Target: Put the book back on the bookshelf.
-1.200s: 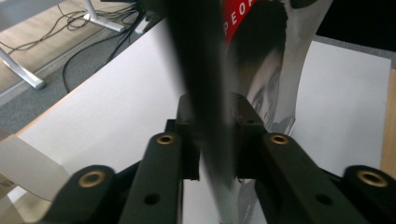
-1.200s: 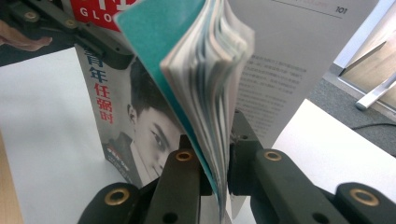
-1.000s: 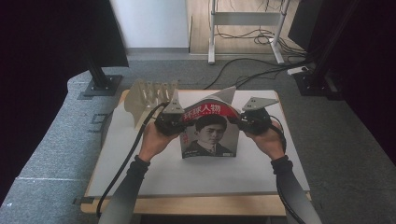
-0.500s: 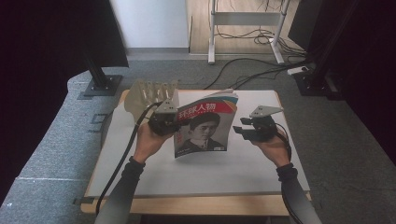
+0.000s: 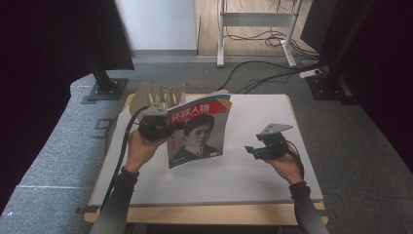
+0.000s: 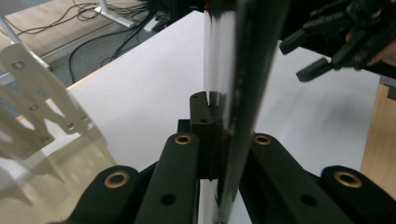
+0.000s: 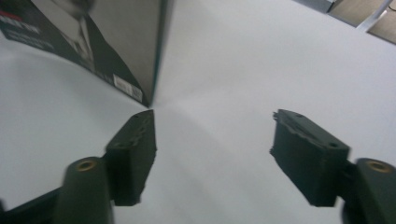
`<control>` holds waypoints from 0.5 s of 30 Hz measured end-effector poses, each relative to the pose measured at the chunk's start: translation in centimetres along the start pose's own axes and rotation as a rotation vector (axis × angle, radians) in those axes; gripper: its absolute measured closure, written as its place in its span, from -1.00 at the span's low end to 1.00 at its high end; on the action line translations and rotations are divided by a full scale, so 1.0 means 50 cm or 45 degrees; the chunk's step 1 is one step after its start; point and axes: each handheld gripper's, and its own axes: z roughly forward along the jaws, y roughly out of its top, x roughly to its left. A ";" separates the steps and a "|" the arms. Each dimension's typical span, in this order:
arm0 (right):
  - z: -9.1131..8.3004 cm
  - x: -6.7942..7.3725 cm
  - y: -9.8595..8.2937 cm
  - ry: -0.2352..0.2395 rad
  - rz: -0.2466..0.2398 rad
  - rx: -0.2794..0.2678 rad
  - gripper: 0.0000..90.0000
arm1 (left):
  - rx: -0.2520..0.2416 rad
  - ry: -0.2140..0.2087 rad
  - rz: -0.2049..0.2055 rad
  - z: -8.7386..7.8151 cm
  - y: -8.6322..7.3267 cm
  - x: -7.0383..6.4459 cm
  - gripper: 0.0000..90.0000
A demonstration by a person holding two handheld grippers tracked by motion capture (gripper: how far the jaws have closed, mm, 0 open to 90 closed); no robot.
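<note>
High view, centre of the frame: the magazine (image 5: 199, 129) stands upright on the white bench (image 5: 253, 175), its cover facing the camera; the left tongs (image 5: 163, 127) clamp its left edge, and in the left gripper view the jaws are closed tight on the magazine's edge (image 6: 229, 93); the right tongs (image 5: 253, 151) sit at the right of the frame, well apart from the magazine, jaws spread wide with nothing between them; a wooden rack (image 5: 158, 95) stands behind the left hand (image 5: 141, 151).
</note>
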 end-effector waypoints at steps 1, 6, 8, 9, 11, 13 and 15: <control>0.004 0.000 -0.007 -0.008 0.006 0.005 -0.46 | -0.002 0.005 -0.001 -0.005 -0.001 0.001 0.94; 0.022 -0.001 -0.031 -0.025 0.045 0.016 -0.70 | -0.011 0.035 -0.027 -0.036 -0.009 0.009 0.94; 0.029 0.000 -0.041 -0.046 0.057 0.027 -0.72 | -0.016 0.044 -0.037 -0.046 -0.013 0.012 0.94; 0.033 0.001 -0.046 -0.055 0.062 0.032 -0.77 | -0.017 0.045 -0.044 -0.052 -0.015 0.015 0.94; 0.041 0.003 -0.056 -0.075 0.068 0.049 -0.96 | -0.022 0.056 -0.061 -0.064 -0.020 0.019 0.94; 0.049 0.005 -0.065 -0.084 0.070 0.066 -1.00 | -0.026 0.070 -0.071 -0.077 -0.026 0.023 0.94; 0.055 0.006 -0.075 -0.093 0.072 0.072 -1.00 | -0.030 0.079 -0.086 -0.088 -0.030 0.026 0.94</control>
